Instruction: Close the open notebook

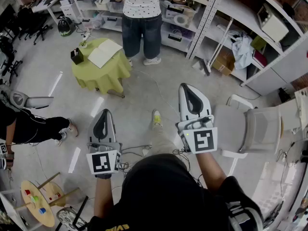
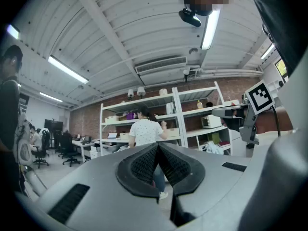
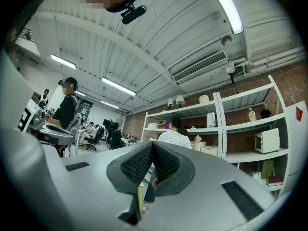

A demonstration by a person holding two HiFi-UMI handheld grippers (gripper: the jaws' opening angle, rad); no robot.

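Left gripper (image 1: 104, 113) and right gripper (image 1: 188, 88) are held clenched and empty, while the open notebook (image 1: 104, 53) is seen well ahead of the left gripper, laid on a green-draped tabletop (image 1: 94, 75).

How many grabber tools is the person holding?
2. The left gripper is at lower left of the head view, the right gripper at centre right, higher up. Both are shut and empty, away from the notebook on the green table.
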